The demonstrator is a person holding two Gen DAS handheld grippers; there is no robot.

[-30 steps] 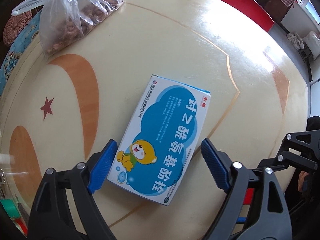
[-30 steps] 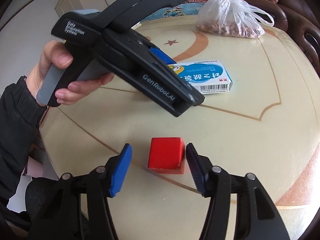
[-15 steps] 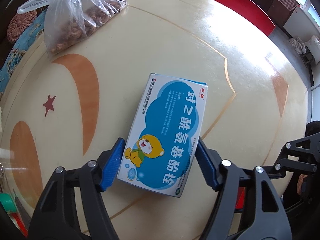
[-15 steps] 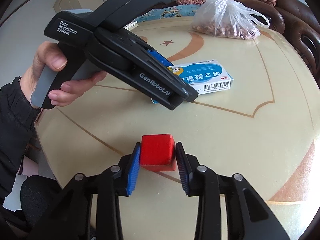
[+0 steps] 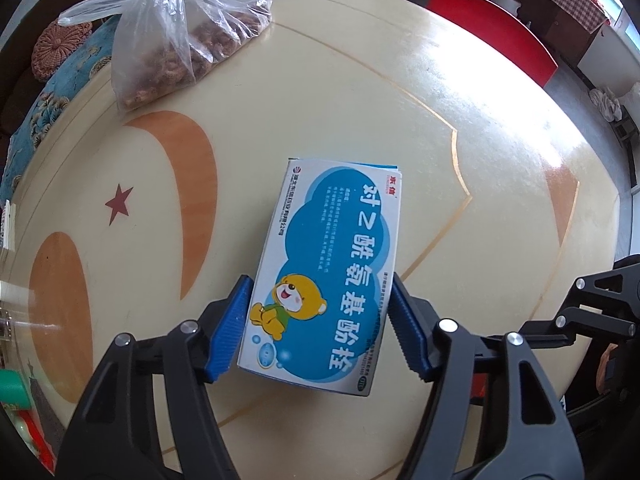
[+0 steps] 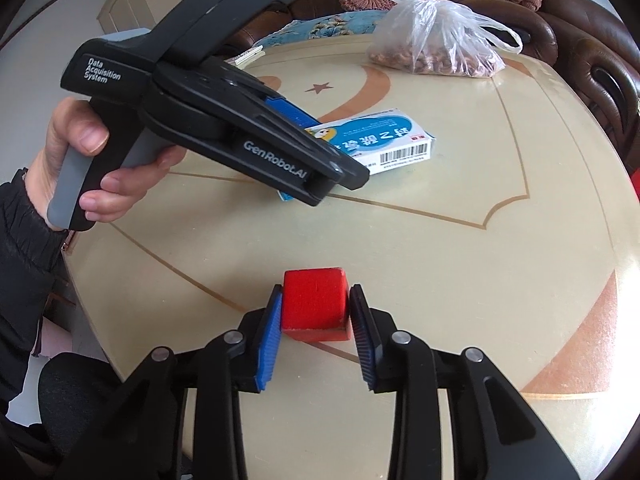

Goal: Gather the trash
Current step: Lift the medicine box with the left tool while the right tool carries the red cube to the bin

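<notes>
Your left tool [image 5: 318, 328] points steeply down at the round cream desk [image 5: 360, 100], and its two blue pads are pressed against the long sides of the blue and white medicine box [image 5: 328, 268], gripping it near the end that carries the cartoon bear; its jaws have just been closing, with that box between them. The box lies flat on the desk, its far end reaching away from the tool toward the middle of the desk. In the right wrist view you can see the same box [image 6: 384, 142] partly hidden behind the black body of the left tool, which your left hand [image 6: 84, 168] holds by its grey handle, a dark sleeve [image 6: 24, 248] covering the wrist. Your right tool [image 6: 316, 320] is clenched on the red cube [image 6: 314, 300]: a blue pad touches each side face, and its jaws have just been closing on it. The cube sits on the desk near the edge closest to you, well apart from the box. A knotted clear plastic bag [image 5: 180, 40] of brown pieces rests at the far rim of the desk, well beyond both tools. The desk bears orange crescent shapes and a small red star [image 5: 119, 210], which lies to the left of the box in the left wrist view.
</notes>
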